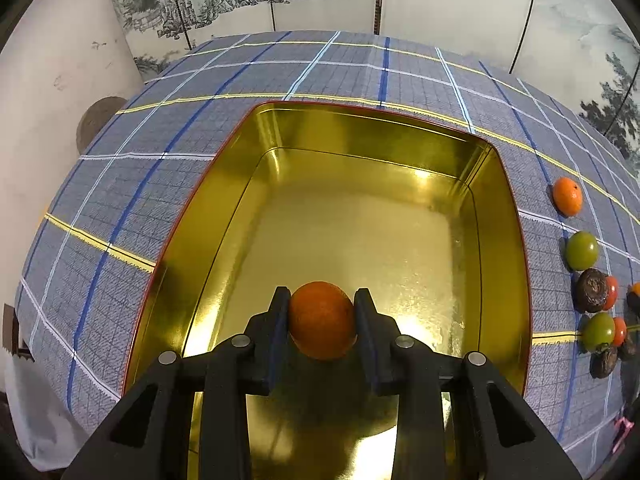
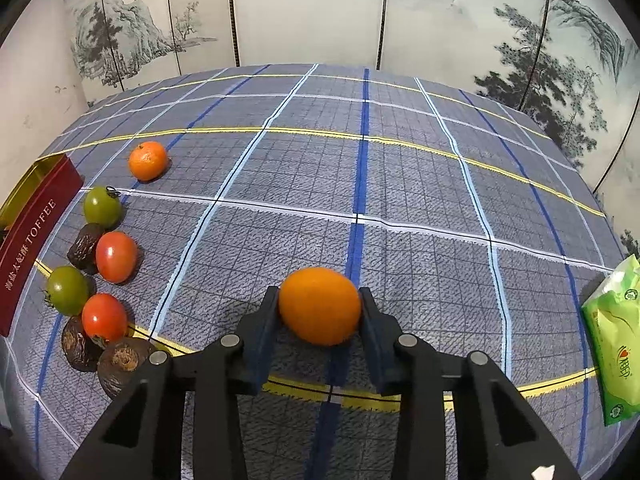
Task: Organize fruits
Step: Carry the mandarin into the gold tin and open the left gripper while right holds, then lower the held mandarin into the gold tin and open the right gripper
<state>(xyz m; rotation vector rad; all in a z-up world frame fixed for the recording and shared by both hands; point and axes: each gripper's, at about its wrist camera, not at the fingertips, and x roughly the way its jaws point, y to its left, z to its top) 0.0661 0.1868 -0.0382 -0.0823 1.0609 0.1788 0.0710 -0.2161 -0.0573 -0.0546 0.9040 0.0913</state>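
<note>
Down the left wrist view first: the left tool (image 1: 322,312) is clamped on a deep orange fruit (image 1: 322,320), its two dark fingers pressing the fruit's sides. Directly beneath and ahead lies the open gold tin (image 1: 500,240), its shiny floor bare, so the fruit hangs inside the tin's outline near the close wall. Whether it already touches the floor or sits just above it I cannot tell, since the glare and the reflection blur the gap. Judging from this, the release needs only a short drop, straight down. Off to the right, on the checked cloth of the table (image 1: 160,184), a loose orange (image 1: 567,196), a green tomato (image 1: 582,251) and a cluster of dark and red pieces wait beside the tin.

Now the right wrist view: the right tool (image 2: 320,306) has its fingers against both sides of a paler orange fruit (image 2: 320,306), which appears to rest on the cloth. The tin's red side (image 2: 36,240) shows at the far left edge, so this fruit must travel leftward, past the row of tomatoes (image 2: 116,257) and wrinkled dark fruits (image 2: 122,366). A green tissue pack (image 2: 616,344) lies at the right, out of the way. Of the two hands, the left is plainly the nearer to the tin.
</note>
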